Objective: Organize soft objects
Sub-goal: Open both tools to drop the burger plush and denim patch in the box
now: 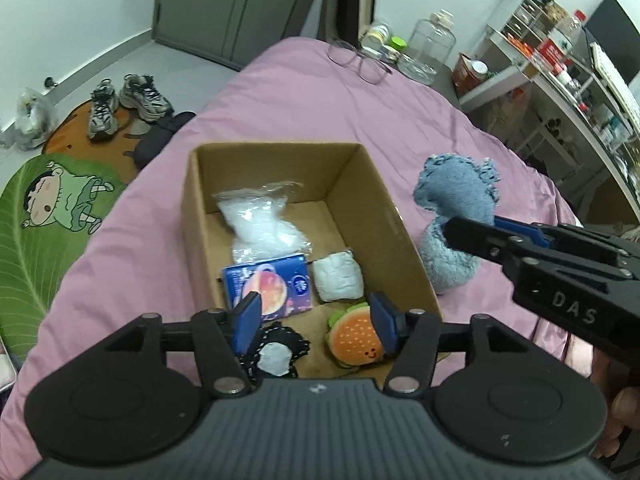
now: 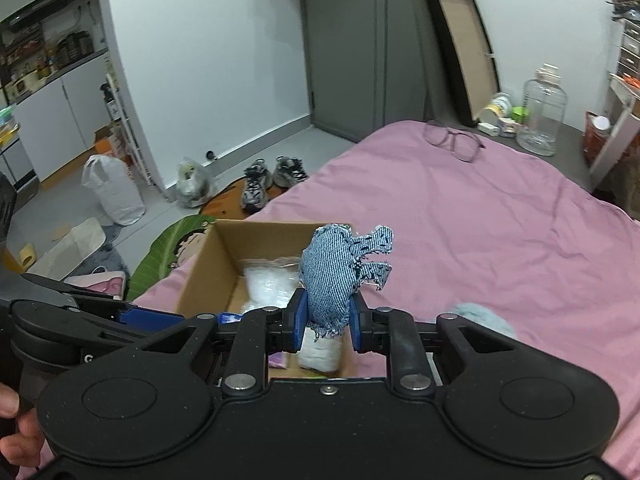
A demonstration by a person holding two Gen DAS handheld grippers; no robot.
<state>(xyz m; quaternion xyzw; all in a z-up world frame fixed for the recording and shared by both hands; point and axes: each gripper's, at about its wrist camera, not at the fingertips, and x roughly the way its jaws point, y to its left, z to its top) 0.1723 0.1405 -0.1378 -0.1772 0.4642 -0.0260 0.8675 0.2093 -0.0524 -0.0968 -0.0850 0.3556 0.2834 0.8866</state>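
An open cardboard box (image 1: 394, 216) sits on the pink bedcover (image 1: 304, 92). Inside lie a clear bag of white stuffing (image 1: 260, 220), a blue tissue pack (image 1: 272, 286), a white cloth roll (image 1: 340, 280), a burger plush (image 1: 352, 340) and a black lace piece (image 1: 276, 350). My left gripper (image 1: 316, 312) hangs open over the box's near end, its right pad just in front of the burger and nothing pinched. My right gripper (image 2: 326, 320) is shut on a frayed denim scrap (image 2: 340, 272), held above the box's right wall. A fluffy light-blue item (image 1: 448, 268) lies on the bed beside the box.
Eyeglasses (image 1: 360, 62) lie at the bed's far end. A glass jar (image 1: 432, 44) and cluttered shelves (image 1: 560, 80) stand at the right. On the floor to the left are sneakers (image 1: 128, 100) and a green leaf mat (image 1: 48, 216). A hand (image 1: 624, 412) holds the right gripper.
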